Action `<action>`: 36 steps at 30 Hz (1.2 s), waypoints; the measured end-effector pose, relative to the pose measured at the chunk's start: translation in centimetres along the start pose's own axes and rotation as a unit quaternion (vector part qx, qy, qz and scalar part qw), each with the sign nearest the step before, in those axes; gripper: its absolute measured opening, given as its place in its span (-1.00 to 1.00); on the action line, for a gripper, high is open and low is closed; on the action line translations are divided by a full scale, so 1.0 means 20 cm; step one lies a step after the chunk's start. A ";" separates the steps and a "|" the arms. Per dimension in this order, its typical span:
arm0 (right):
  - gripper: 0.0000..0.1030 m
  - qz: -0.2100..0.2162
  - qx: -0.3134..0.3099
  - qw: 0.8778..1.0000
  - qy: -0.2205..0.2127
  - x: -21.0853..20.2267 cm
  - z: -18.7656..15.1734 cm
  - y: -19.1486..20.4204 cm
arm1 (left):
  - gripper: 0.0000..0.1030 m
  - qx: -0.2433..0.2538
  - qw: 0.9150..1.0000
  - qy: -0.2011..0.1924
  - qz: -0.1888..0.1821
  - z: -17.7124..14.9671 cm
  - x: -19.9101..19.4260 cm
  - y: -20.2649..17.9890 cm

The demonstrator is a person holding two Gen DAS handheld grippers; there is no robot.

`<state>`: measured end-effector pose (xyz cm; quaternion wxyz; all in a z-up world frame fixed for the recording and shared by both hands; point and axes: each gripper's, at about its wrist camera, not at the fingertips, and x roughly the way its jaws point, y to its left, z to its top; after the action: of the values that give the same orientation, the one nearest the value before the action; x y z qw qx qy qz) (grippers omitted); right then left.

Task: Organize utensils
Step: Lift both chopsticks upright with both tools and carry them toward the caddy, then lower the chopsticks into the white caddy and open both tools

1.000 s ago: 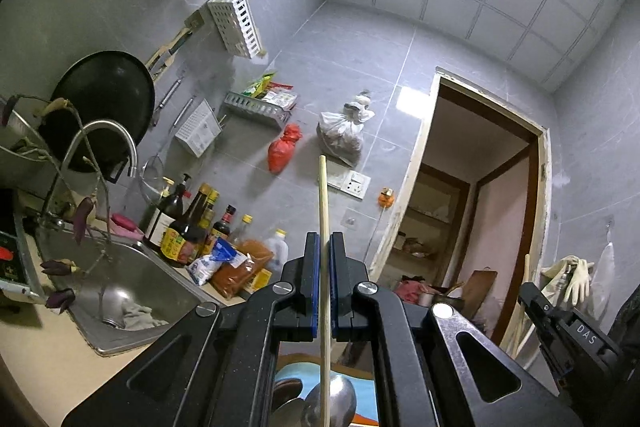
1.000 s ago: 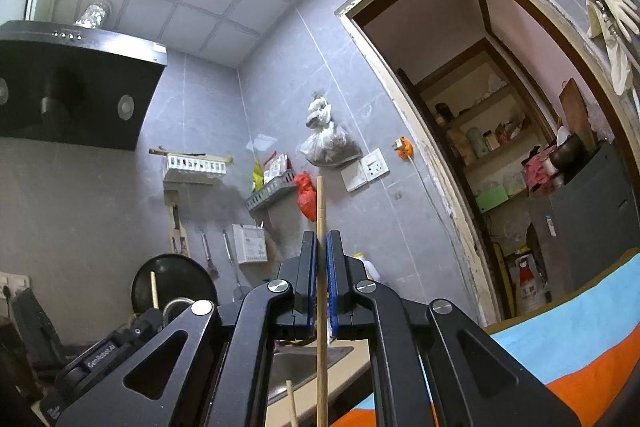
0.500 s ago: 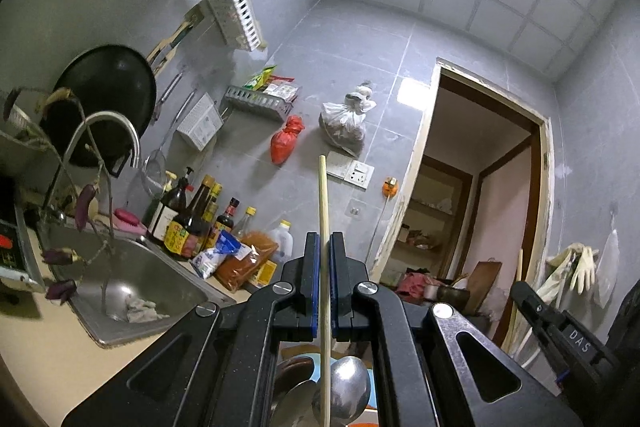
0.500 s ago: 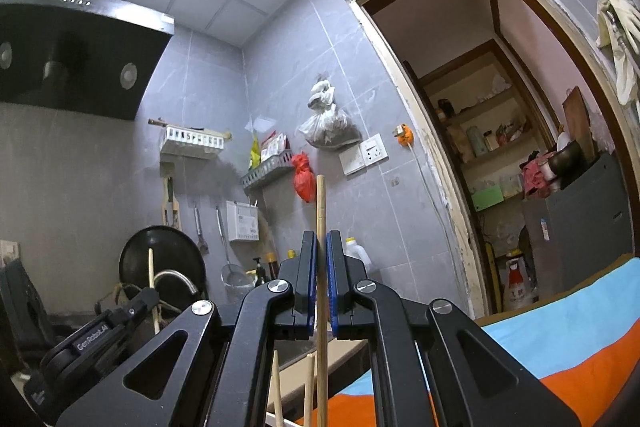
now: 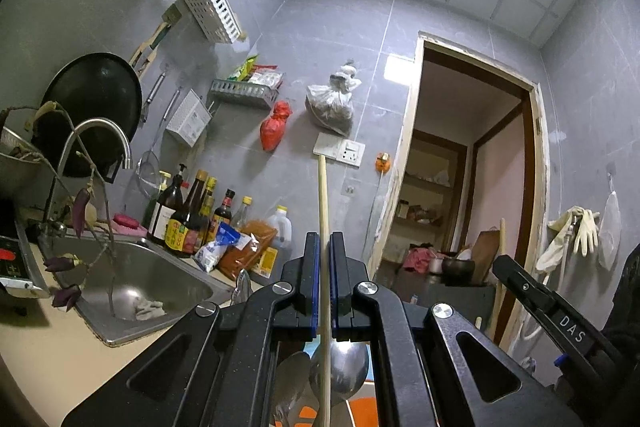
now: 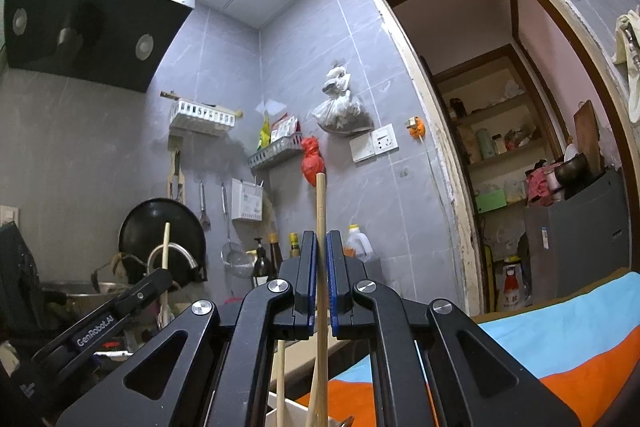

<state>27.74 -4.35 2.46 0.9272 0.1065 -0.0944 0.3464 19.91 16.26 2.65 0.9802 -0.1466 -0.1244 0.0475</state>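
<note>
In the left wrist view my left gripper [image 5: 324,251] is shut on a thin wooden chopstick [image 5: 322,195] that stands upright between the blue pads. Metal spoons [image 5: 344,367] stand bowl-up just below the jaws. In the right wrist view my right gripper [image 6: 321,251] is shut on a second upright wooden chopstick [image 6: 320,203]. Beneath it, another chopstick [image 6: 281,379] rises from a white holder [image 6: 286,409], of which only the rim shows. The two grippers hang side by side, and each view catches the other one's black finger [image 5: 520,283] [image 6: 132,301].
A steel sink [image 5: 140,279] with a curved faucet [image 5: 100,135] lies to the left, with sauce bottles [image 5: 188,219] behind it. A black wok [image 5: 92,99] and racks hang on the grey tiled wall. A blue and orange cloth [image 6: 560,339] covers the surface at right, near a doorway [image 5: 472,167].
Both grippers have sunk a little, each still shut on its chopstick. More of the spoons shows below the left one. The other chopsticks and the white holder have come into sight below the right one.
</note>
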 end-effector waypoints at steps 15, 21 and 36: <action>-0.89 0.007 0.001 1.000 0.010 0.00 -0.01 0.01 | -0.95 0.017 0.998 0.058 -0.005 -0.02 0.03 -0.04; -0.80 0.002 0.008 1.000 0.011 0.00 -0.01 0.01 | -0.94 0.022 0.997 0.078 0.002 0.00 0.03 -0.06; -0.38 -0.043 0.022 0.998 0.050 -0.11 0.12 -0.07 | -0.43 0.025 0.988 0.154 0.002 0.04 0.02 -0.08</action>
<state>26.86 -7.36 3.98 0.9423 0.1128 -0.0355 0.3132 20.20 15.02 4.05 0.9908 -0.1283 0.0297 0.0298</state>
